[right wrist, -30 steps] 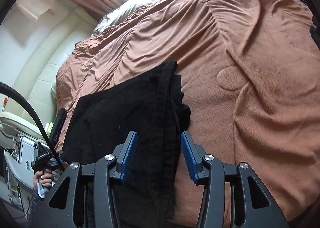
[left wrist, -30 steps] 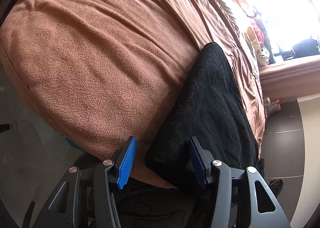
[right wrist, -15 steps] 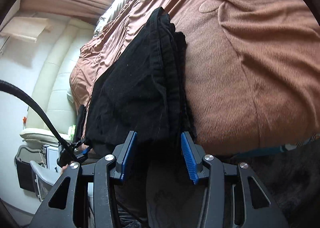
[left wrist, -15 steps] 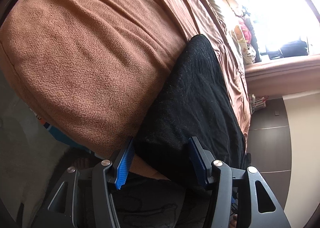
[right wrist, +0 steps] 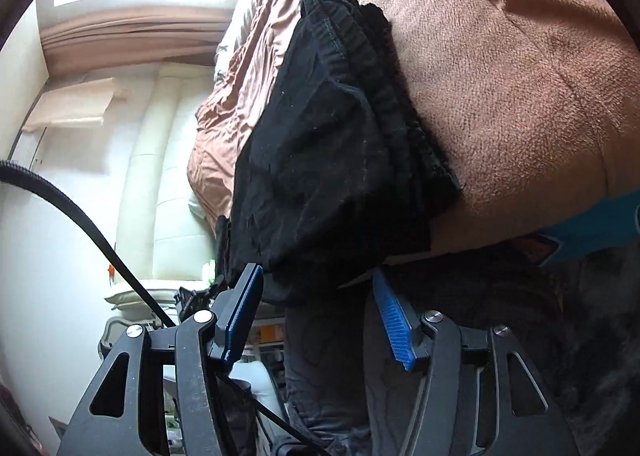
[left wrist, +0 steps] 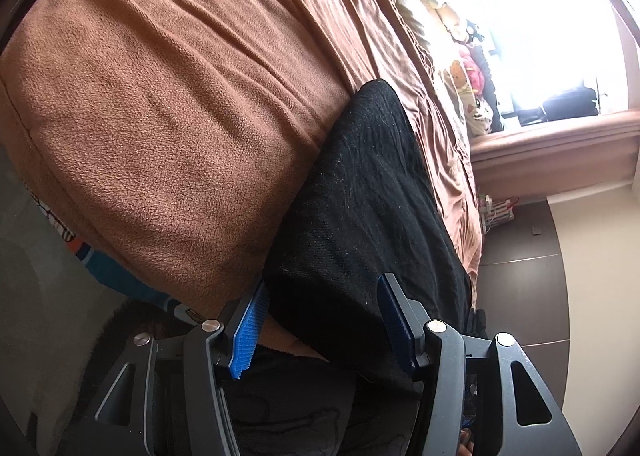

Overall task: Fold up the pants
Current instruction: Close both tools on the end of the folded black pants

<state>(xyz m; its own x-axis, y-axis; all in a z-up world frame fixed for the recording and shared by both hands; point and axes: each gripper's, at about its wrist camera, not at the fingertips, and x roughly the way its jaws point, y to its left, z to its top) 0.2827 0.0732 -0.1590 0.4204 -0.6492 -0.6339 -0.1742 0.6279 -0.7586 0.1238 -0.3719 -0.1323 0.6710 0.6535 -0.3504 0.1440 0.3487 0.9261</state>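
The black pants (left wrist: pixel 372 212) lie folded in a thick stack on the brown blanket (left wrist: pixel 180 96), at the bed's near edge. My left gripper (left wrist: pixel 324 332) is open, its blue pads either side of the stack's near end, not closed on it. In the right wrist view the pants (right wrist: pixel 332 144) show their layered waistband side, hanging slightly over the bed edge. My right gripper (right wrist: pixel 320 316) is open just below and in front of that edge, apart from the cloth.
The brown blanket (right wrist: pixel 520 76) covers the bed. A blue patterned sheet (right wrist: pixel 592 228) shows under its edge. A cream padded headboard (right wrist: pixel 160 176) and a black cable (right wrist: pixel 80 216) are at left. A bright window ledge (left wrist: pixel 560 136) with toys lies beyond the bed. The person's dark trousers (right wrist: pixel 328 376) are below.
Both grippers have drawn back and down toward the bed's near edge, still open. The folded pants now sit farther ahead of the right gripper; the left pads stay either side of the stack.
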